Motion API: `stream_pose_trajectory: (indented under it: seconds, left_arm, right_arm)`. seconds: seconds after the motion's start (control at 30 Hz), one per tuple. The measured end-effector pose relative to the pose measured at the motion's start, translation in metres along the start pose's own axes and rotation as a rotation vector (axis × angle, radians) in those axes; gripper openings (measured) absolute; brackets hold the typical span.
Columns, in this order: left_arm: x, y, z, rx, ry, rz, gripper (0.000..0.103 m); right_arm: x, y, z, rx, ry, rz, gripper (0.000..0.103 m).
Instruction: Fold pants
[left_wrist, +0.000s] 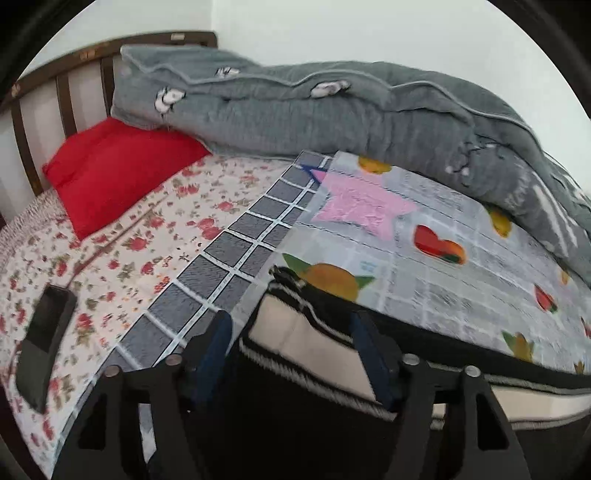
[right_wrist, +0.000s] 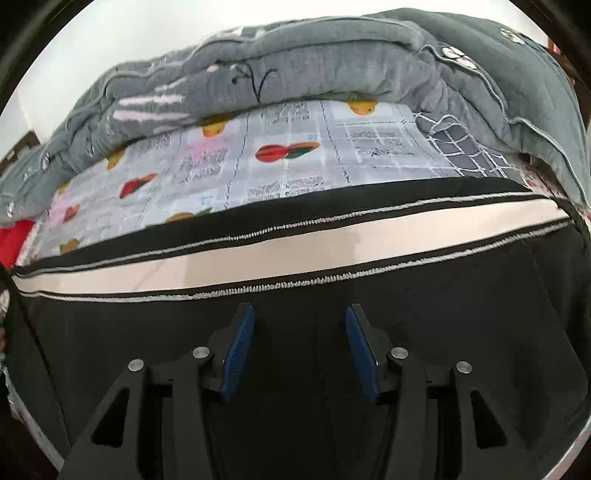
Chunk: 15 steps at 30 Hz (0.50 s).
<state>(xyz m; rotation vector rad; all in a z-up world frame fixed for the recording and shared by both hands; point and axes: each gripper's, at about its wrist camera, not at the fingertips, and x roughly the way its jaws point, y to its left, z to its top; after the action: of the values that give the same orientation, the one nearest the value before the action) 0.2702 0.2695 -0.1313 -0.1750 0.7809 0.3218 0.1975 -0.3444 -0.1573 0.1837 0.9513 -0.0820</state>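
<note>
- Black fabric with a cream side stripe edged in white stitching fills the lower part of both my wrist views: these are the pants (right_wrist: 295, 254), lying flat on the bed.
- From the right wrist I see the stripe running nearly level across the frame, with the fruit-print blanket (right_wrist: 295, 162) showing beyond the far edge of the pants.
- My right gripper (right_wrist: 300, 314) sits over plain black cloth on the near side of the stripe, its blue-padded fingers (right_wrist: 240, 343) spread apart with nothing between them.
- Whether those tips touch the cloth, I cannot tell.
- From the left wrist I see one end of the pants (left_wrist: 295, 328), where the stripe stops at a banded hem near an orange printed on the blanket (left_wrist: 424, 280).
- My left gripper (left_wrist: 291, 321) is also spread wide, and the stripe and hem lie in the gap between its fingers (left_wrist: 373, 354); the frame is smeared, so contact is unclear.
- The blanket's grey checked border (left_wrist: 229, 266) lies over a rose-patterned sheet (left_wrist: 147, 236).
- A dark, flat, phone-like object (left_wrist: 44, 332) rests on that sheet, to the left of the gripper.
- A red pillow (left_wrist: 122, 177) lies near the slatted wooden headboard (left_wrist: 62, 88).
- A grey quilted comforter (left_wrist: 332, 110) is heaped along the wall side, overlapping the far edge of the blanket.
</note>
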Motion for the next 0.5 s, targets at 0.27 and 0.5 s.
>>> stream_pose_trajectory:
  seconds: [0.27, 0.5]
  left_arm:
    - [-0.052, -0.020, -0.050, -0.064, 0.049, -0.182, 0.071]
    - [-0.102, -0.029, -0.123, -0.138, 0.064, -0.358, 0.071]
  right_arm:
    - [-0.021, -0.002, -0.019, -0.024, -0.002, 0.033, 0.051]
    - [-0.037, -0.003, -0.048, -0.035, 0.001, 0.053, 0.051]
